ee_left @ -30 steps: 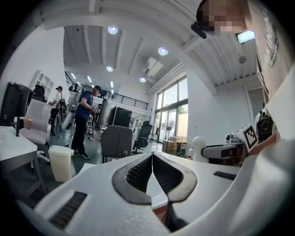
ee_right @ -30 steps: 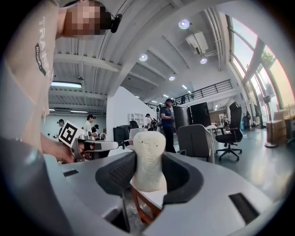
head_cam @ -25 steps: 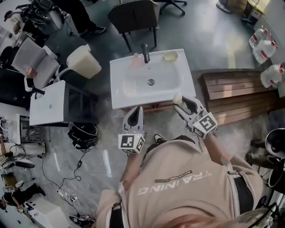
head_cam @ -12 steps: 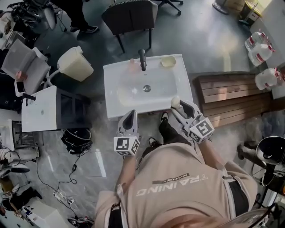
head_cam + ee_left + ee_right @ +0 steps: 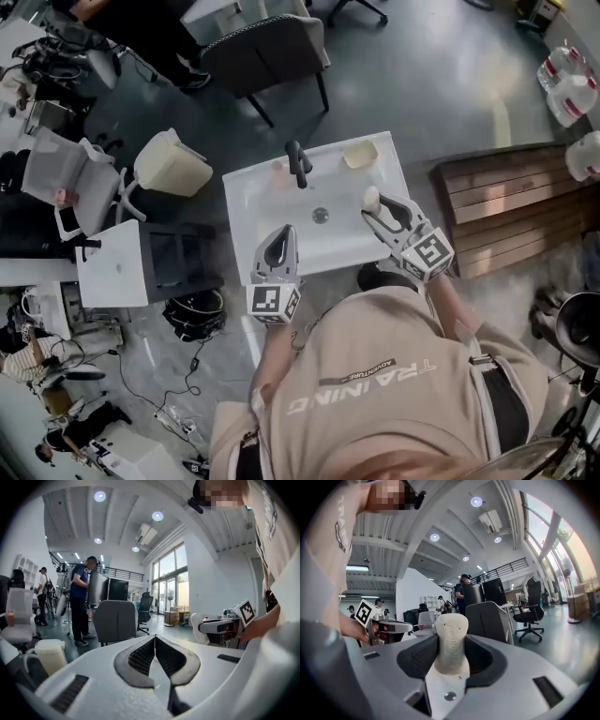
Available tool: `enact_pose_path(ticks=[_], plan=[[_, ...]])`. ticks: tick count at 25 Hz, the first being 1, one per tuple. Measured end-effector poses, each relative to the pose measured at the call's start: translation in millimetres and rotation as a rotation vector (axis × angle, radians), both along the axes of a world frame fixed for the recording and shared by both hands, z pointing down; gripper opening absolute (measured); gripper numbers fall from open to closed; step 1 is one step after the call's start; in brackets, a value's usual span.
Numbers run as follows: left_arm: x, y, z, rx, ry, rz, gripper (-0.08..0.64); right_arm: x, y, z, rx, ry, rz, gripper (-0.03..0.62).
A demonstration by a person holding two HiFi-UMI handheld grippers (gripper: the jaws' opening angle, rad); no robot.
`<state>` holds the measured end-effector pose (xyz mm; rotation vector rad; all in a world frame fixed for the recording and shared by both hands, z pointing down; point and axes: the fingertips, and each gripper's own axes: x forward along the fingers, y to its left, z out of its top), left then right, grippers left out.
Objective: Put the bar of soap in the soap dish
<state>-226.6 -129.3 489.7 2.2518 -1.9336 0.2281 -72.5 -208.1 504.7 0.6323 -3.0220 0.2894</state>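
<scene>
A white sink (image 5: 272, 202) with a dark faucet (image 5: 298, 164) lies below me. A cream soap dish (image 5: 360, 153) sits on its back right corner. My right gripper (image 5: 374, 203) hovers over the right side of the basin, short of the dish, shut on a pale bar of soap (image 5: 371, 198). In the right gripper view the soap (image 5: 451, 641) stands upright between the jaws of the right gripper (image 5: 451, 656). My left gripper (image 5: 280, 237) hangs over the sink's front edge. Its jaws meet with nothing between them in the left gripper view, left gripper (image 5: 154, 654).
A small pinkish item (image 5: 278, 169) sits left of the faucet. A cream bin (image 5: 173, 161) and a white cabinet (image 5: 117, 267) stand left of the sink. A grey chair (image 5: 267, 52) is behind it, a wooden bench (image 5: 506, 202) to the right.
Both grippers have moved forward from the sink's front edge to over it. The right one carries the soap closer to the dish. The left stays shut.
</scene>
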Motion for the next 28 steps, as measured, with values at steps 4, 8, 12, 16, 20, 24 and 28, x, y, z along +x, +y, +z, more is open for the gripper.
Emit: enact_pose_path(ticks=[4, 8, 12, 16, 20, 24, 28], plan=[[1.7, -36.6, 1.7, -0.003, 0.044, -0.044, 0.011, -2.0, -41.3, 4.3, -0.042, -0.030, -0.019, 0.164], [-0.4, -60.0, 13.0, -0.027, 0.058, -0.061, 0.011, -5.8, -61.2, 15.4, -0.045, 0.005, -0.054, 0.164], [3.3, -78.9, 29.7, -0.075, 0.065, -0.032, 0.011, -1.8, -76.9, 31.1, -0.088, 0.022, -0.042, 0.164], [12.2, -93.8, 36.5, -0.094, 0.081, 0.022, 0.011, 3.2, -87.7, 55.5, -0.098, 0.100, -0.019, 0.164], [9.7, -107.0, 34.2, -0.080, 0.092, 0.069, 0.011, 1.8, -95.8, 61.4, -0.076, 0.161, 0.019, 0.164], [6.9, -112.2, 23.2, -0.064, 0.095, 0.100, 0.011, 1.5, -92.4, 55.1, -0.061, 0.185, 0.038, 0.164], [8.6, -120.5, 18.9, -0.045, 0.106, 0.130, 0.011, 1.4, -112.4, 57.7, -0.012, 0.252, 0.047, 0.164]])
